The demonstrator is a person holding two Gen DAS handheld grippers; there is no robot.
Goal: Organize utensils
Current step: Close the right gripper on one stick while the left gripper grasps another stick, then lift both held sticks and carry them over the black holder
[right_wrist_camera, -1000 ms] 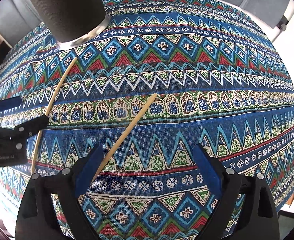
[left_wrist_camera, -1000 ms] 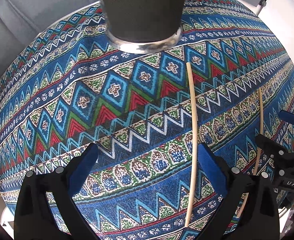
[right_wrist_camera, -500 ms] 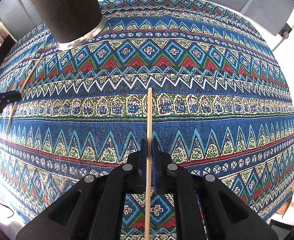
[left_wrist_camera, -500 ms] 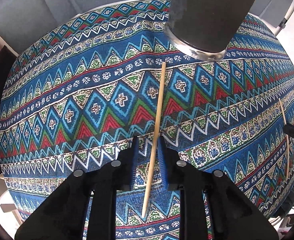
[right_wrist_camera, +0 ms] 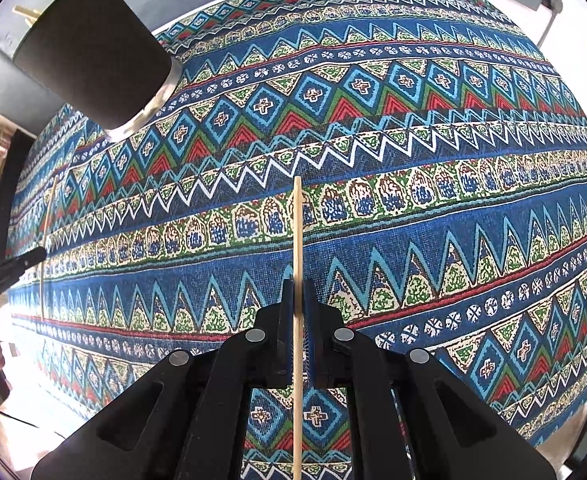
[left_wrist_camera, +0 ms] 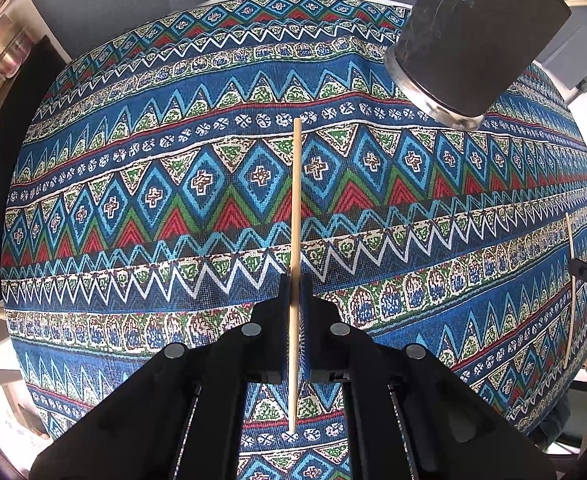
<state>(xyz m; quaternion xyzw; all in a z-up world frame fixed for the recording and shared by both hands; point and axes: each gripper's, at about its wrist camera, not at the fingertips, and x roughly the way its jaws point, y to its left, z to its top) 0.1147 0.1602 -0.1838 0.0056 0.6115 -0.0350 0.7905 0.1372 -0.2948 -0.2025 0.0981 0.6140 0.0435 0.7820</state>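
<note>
Your left gripper (left_wrist_camera: 293, 292) has just closed its jaws on one chopstick (left_wrist_camera: 295, 216), whose far tip points toward the cup (left_wrist_camera: 473, 36) and stops short of it; your right gripper (right_wrist_camera: 298, 300) pinches the other chopstick (right_wrist_camera: 297, 232), well apart from the cup (right_wrist_camera: 89, 48), over the patterned bench (right_wrist_camera: 453, 184)

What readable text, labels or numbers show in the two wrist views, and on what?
None readable.
Dark holder: no label shows.
Patterned cloth: crosses and zigzags only, no letters.
Chopsticks: plain wood, unmarked.
Left gripper and right gripper: black, no print visible.
Shelf items at the left edge: too small and blurred to read.
</note>
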